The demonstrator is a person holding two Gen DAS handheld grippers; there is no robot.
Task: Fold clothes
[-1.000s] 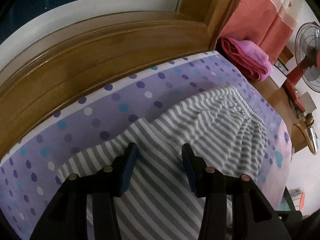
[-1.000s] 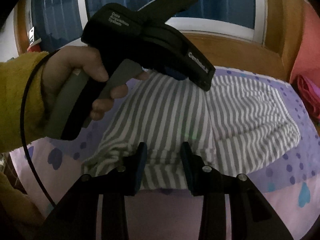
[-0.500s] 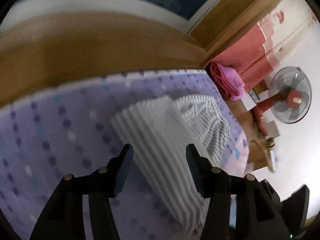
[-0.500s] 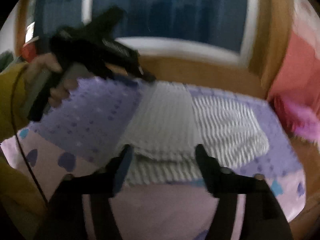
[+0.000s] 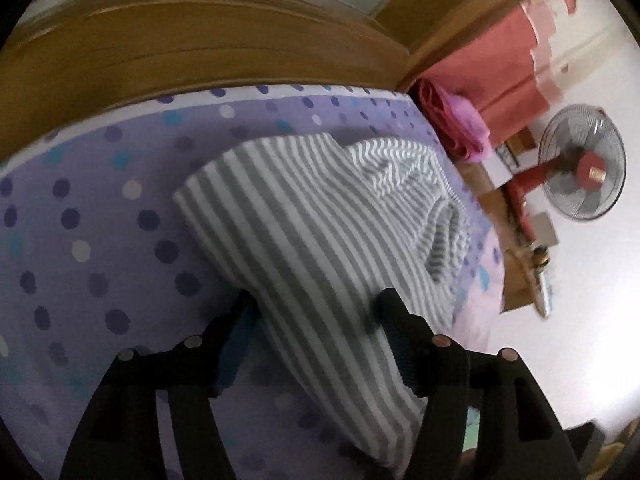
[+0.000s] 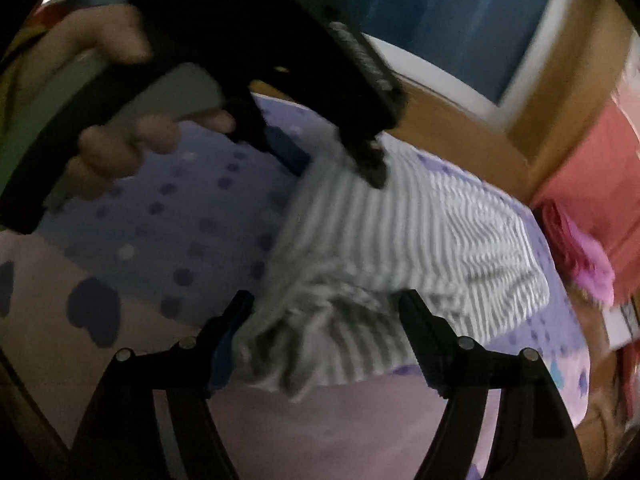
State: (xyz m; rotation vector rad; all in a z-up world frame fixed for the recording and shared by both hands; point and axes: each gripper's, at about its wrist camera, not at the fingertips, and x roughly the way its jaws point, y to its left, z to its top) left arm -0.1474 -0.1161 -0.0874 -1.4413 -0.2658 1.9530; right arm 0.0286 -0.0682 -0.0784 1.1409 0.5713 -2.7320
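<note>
On the bed [image 5: 80,208], the shirt [image 5: 304,224] lies half folded; left tongs [image 5: 312,312] opening astride its edge, right tongs [image 6: 326,308] apart, empty. Grip both corners evenly before folding.

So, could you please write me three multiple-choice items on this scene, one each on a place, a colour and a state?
1. Where does the pink cloth lie?
A. at the bed's far corner, beside the red curtain
B. on top of the garment
C. on the floor under the fan

2. What colours are the garment?
A. blue and yellow
B. grey and white stripes
C. plain black

3. How does the right hand-held gripper stand?
A. shut on the garment
B. shut on the bedsheet
C. open, with the garment's bunched edge between its fingers

Answers: 1 A, it sits past the garment, next to the curtain. 2 B, stripes run across it. 3 C, both fingers stand clear of the cloth.
</note>
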